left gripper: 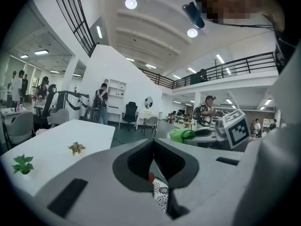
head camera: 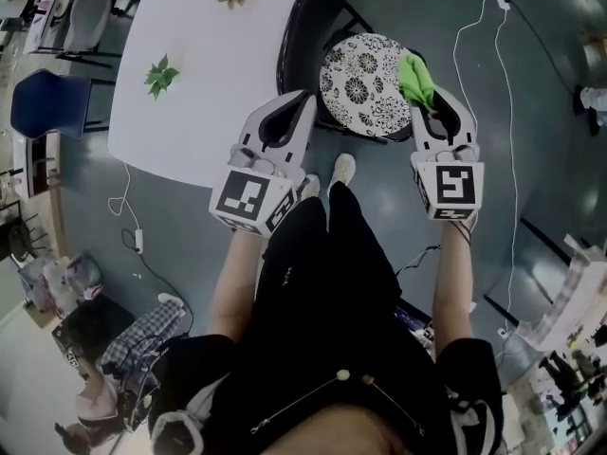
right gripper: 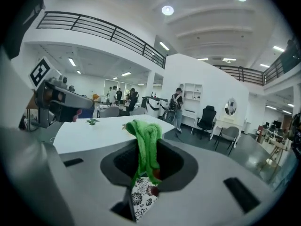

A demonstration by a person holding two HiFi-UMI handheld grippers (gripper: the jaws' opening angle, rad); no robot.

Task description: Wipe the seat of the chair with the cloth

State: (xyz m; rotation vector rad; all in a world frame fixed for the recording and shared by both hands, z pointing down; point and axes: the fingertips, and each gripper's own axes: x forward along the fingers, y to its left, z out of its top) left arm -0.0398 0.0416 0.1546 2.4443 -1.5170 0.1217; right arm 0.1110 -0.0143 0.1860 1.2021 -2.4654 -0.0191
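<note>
We pinch the green cloth [head camera: 414, 79] in the right gripper [head camera: 432, 110] jaws over the chair seat [head camera: 360, 88] edge. The left gripper [head camera: 287, 119] jaws are together and empty. Next we likely lower and wipe.

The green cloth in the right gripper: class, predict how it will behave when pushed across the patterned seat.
The cloth sits bunched in soft folds in the right gripper, so it is probably floppy and light. Pushed over the seat cushion, it would likely bunch up rather than slide flat.
</note>
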